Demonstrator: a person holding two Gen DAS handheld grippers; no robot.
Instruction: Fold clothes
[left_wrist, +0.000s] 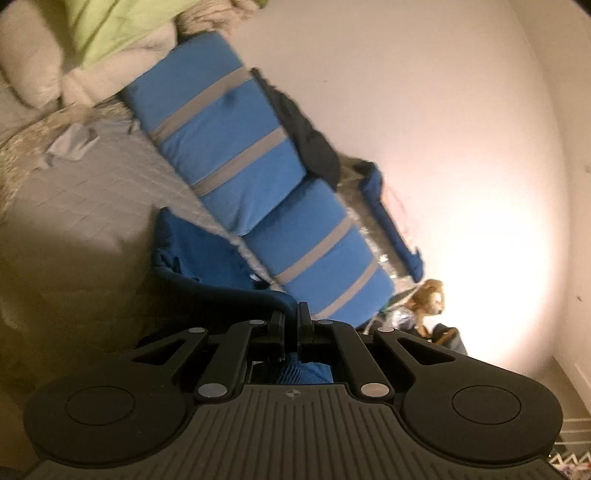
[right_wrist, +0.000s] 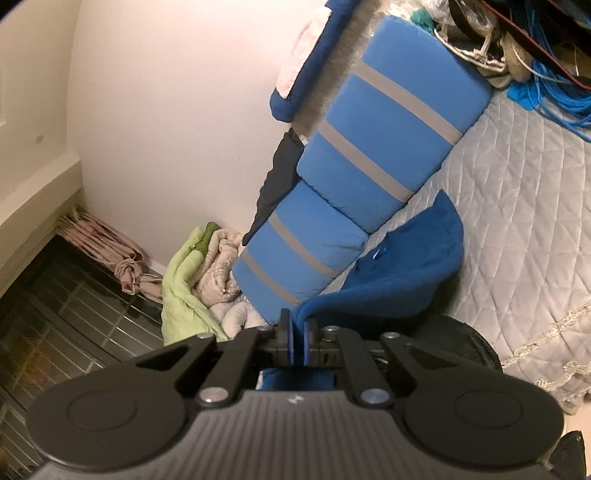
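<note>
Both tools were clamped narrow on the blue garment (right_wrist: 399, 266): left tool (left_wrist: 290, 314), right tool (right_wrist: 297, 325), lifting its edge over the quilted bed (right_wrist: 524, 206), near the striped cushions (left_wrist: 236, 155)

Royal-blue garment (right_wrist: 399, 273); bright blue cushions (right_wrist: 384, 147) with grey stripes; pale grey diamond-quilted bedspread (right_wrist: 517, 206); lime-green blanket (right_wrist: 181, 291); black fingers (right_wrist: 284, 328).

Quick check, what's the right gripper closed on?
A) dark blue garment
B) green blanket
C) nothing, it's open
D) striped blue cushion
A: in the right wrist view the right gripper has its fingers pinched on an edge of the dark blue garment, which trails off over the grey quilt.
</note>
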